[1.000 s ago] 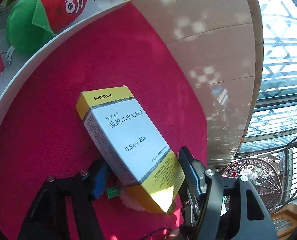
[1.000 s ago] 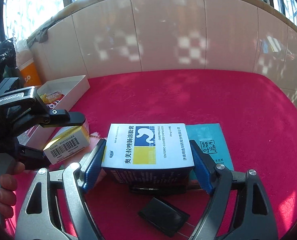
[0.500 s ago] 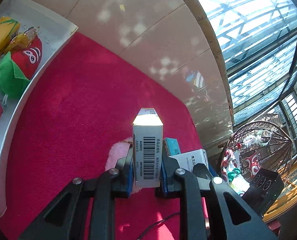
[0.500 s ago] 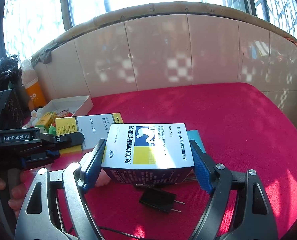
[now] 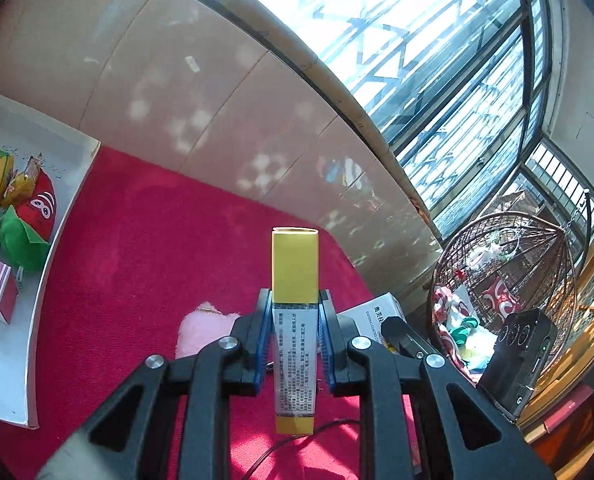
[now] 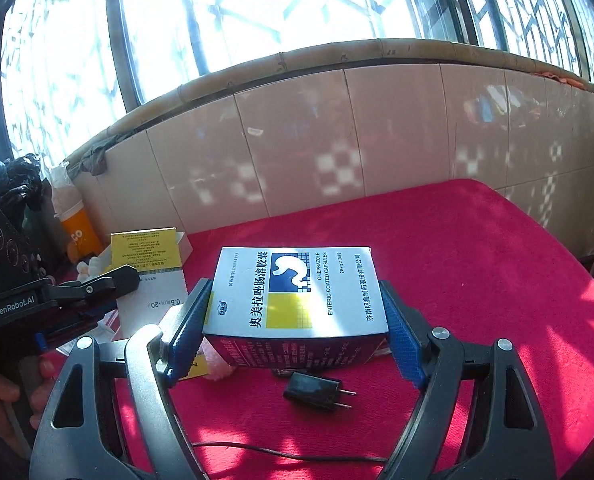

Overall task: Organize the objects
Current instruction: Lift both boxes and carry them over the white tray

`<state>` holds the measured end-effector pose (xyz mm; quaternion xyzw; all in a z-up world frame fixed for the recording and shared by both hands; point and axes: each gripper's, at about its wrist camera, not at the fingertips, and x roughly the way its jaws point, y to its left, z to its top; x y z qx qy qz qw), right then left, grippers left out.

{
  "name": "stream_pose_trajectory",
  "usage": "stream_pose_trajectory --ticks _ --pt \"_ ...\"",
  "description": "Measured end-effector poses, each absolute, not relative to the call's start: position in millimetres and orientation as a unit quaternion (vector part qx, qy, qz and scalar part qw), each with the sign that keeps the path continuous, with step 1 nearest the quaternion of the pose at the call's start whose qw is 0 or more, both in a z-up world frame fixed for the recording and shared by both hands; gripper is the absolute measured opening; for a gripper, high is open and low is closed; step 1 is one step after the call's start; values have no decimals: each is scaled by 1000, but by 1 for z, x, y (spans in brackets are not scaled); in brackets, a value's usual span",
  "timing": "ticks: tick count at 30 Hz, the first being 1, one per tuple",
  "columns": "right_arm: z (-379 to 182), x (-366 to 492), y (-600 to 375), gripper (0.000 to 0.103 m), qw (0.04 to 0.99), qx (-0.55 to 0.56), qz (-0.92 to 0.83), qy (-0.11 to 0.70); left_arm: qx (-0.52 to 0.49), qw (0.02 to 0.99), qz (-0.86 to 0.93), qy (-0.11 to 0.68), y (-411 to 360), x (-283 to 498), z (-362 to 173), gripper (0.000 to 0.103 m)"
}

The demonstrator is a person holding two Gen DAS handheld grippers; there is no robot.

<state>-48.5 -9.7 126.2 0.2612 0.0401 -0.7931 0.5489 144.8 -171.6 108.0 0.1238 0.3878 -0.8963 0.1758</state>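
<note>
A yellow-and-white medicine box (image 5: 295,320) stands on edge between the blue pads of my left gripper (image 5: 295,336), which is shut on its narrow sides and holds it above the red cloth. The same yellow-and-white medicine box (image 6: 147,276) shows in the right wrist view, with the left gripper (image 6: 97,292) around it. My right gripper (image 6: 297,340) is shut on a wide blue-and-white omeprazole box (image 6: 297,292), lifted off the cloth and lying flat between the pads.
A white tray (image 5: 1,364) at the left holds a strawberry plush (image 5: 29,232) and small boxes. A pink fluffy item (image 5: 201,332) and a black plug (image 6: 317,392) with its cable lie on the red cloth (image 6: 497,280). A wicker hanging chair (image 5: 509,280) stands at the right.
My left gripper closed on the yellow-and-white box, lifted it off the cloth and rolled it onto its edge. My right gripper rose with the omeprazole box, uncovering the plug and teal booklet area.
</note>
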Motion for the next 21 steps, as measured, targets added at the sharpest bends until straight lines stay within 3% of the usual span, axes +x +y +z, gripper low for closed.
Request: stream_pose_trajectory --ticks 21 --pt "162 -23 -7 80 567 221 -792 35 69 169 -920 346 -156 173 145 20"
